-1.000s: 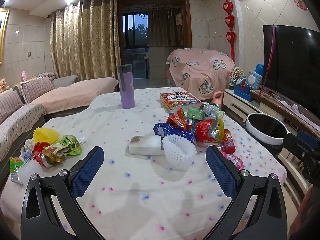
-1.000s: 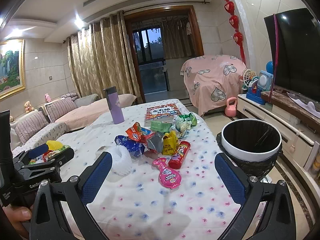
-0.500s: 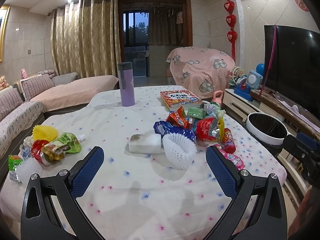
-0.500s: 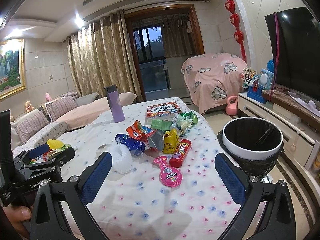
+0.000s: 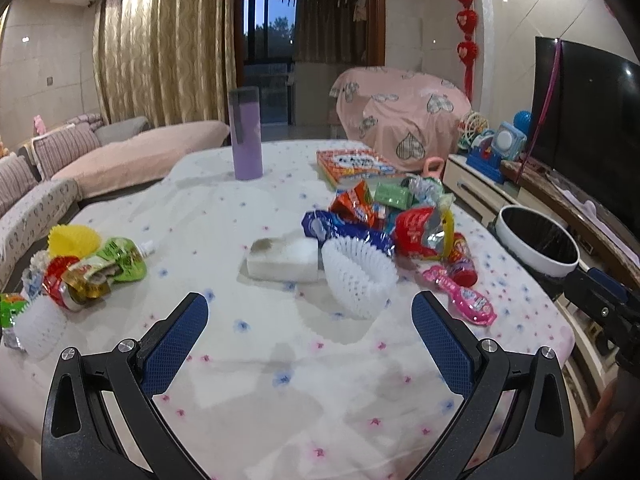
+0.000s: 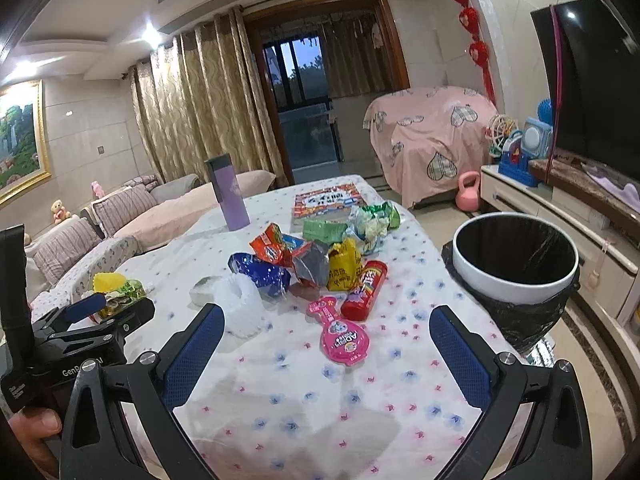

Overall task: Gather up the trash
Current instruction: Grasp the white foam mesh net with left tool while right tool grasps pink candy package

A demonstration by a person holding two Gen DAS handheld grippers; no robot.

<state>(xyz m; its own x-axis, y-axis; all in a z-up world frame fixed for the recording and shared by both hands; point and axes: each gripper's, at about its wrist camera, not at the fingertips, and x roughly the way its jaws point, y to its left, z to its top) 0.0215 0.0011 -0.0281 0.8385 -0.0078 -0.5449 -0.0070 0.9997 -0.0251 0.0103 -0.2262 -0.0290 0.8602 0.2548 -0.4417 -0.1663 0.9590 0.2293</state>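
Black right gripper (image 5: 600, 300), mostly cropped

Bin (image 5: 538, 245) base hidden (table edge)

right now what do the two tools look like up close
Both are alike: the left tool and right tool each have black angular frames with cut-out slots, silver screw heads at the joints, and two fingers faced with dark blue textured pads. White lettering, partly hidden, marks the left tool's body in the right wrist view.
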